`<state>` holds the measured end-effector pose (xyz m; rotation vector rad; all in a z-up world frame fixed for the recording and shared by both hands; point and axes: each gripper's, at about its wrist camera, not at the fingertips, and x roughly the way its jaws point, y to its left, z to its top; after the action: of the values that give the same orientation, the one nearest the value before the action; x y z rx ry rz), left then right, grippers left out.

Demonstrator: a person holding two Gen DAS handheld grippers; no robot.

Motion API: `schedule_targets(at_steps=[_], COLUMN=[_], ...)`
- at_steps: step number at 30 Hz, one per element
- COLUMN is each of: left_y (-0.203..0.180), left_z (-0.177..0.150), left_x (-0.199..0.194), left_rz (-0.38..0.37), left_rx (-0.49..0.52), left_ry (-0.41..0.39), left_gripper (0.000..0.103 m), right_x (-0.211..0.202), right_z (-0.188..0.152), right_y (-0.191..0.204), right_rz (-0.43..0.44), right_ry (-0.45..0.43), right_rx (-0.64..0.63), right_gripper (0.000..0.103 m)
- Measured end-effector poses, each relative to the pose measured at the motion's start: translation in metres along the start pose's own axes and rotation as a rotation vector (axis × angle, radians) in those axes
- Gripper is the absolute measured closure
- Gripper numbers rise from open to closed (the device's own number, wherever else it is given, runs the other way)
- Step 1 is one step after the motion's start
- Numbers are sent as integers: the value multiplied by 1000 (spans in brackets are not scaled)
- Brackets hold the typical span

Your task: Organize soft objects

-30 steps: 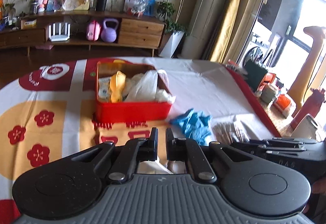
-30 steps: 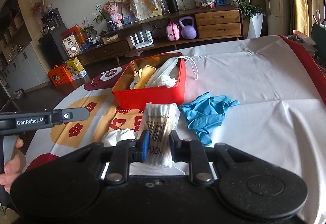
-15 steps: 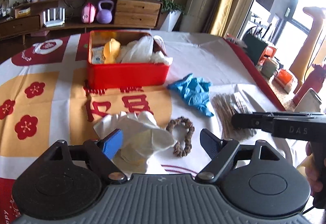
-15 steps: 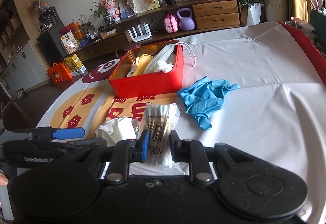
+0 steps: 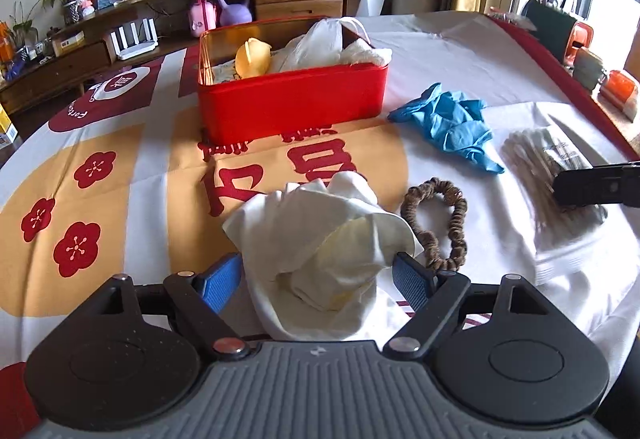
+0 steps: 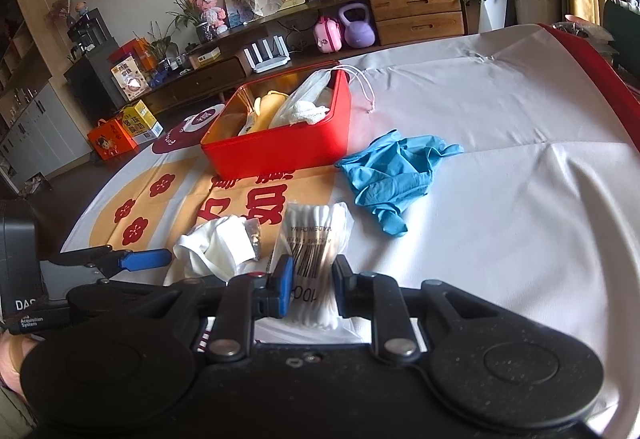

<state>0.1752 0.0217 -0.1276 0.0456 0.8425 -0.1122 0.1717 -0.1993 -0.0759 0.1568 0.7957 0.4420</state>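
Your left tongs are spread wide apart, one blue pad each side of a crumpled white cloth lying on the tabletop; the right pad looks to be against the cloth's edge, the left pad just beside it, no squeeze visible. Your right tongs are clamped on a clear bag of cotton swabs, barcode side up, bag resting on the tabletop. From the right view the white cloth sits just left of the swab bag, with the left tongs' blue tip beside it.

Just right of the cloth lies a brown hair scrunchie, flat, between the cloth and the swab bag. Farther out, a bunched pair of blue gloves lies on the white part of the tablecloth, near the red box's right corner, not touching it as far as you can tell. Behind that, the red box stands open, holding a yellow soft item, a white drawstring bag and white gauze. The bag's cord hangs over the far rim.
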Motion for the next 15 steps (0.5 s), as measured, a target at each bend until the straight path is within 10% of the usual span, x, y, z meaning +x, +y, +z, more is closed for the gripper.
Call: schedule_targets(at_steps=[7, 15], left_y=[7, 15], left_z=[-1, 1], left_x=[1, -6], left_rz=[-22, -58], left_rx=[-27, -68], left_ry=[2, -18], left_gripper=[70, 94], right_x=[3, 3], right_z=[-2, -4], right_y=[-3, -2], right_rz=[-5, -7], right_ry=[5, 10], right_rx=[5, 4], right_gripper=[83, 83])
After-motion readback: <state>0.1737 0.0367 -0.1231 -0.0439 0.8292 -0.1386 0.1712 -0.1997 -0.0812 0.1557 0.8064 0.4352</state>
